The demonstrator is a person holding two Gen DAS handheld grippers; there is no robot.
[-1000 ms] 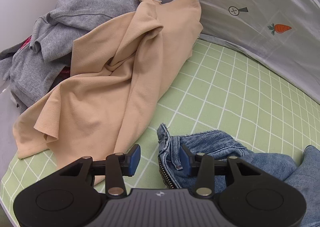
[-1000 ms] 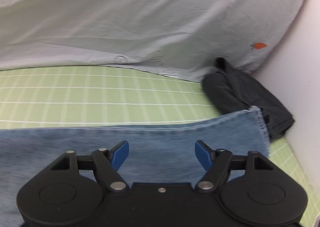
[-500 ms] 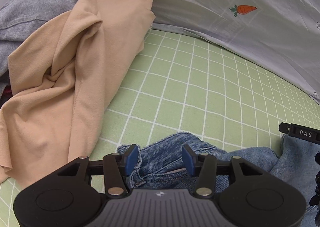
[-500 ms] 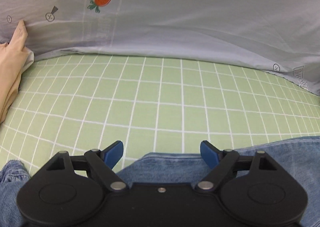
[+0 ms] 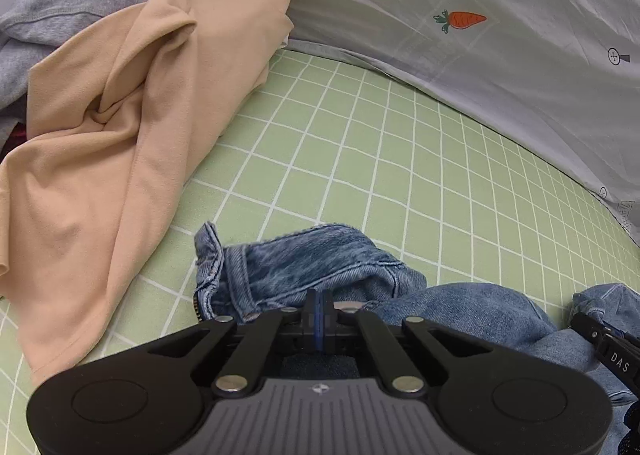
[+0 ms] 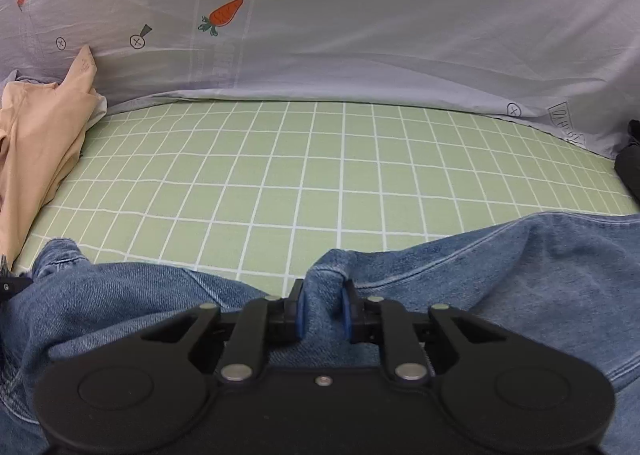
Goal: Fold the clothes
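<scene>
Blue jeans (image 5: 312, 267) lie crumpled on the green checked sheet (image 5: 360, 159). My left gripper (image 5: 319, 315) is shut on the jeans near the waistband and zipper end. In the right wrist view the jeans (image 6: 520, 275) spread across the bottom, and my right gripper (image 6: 322, 313) is shut on a bunched fold of denim between its blue pads. The right gripper's black body shows at the left wrist view's lower right edge (image 5: 612, 351).
A beige shirt (image 5: 120, 127) lies in a heap at the left, over a grey garment (image 5: 72, 11); the shirt also shows in the right wrist view (image 6: 36, 135). A grey carrot-print quilt (image 6: 360, 35) borders the far side. A dark garment (image 6: 630, 167) sits at the right edge.
Both grippers went from open to shut on the jeans. The right gripper swung left along the jeans toward the left one; the left moved onto the waistband.
</scene>
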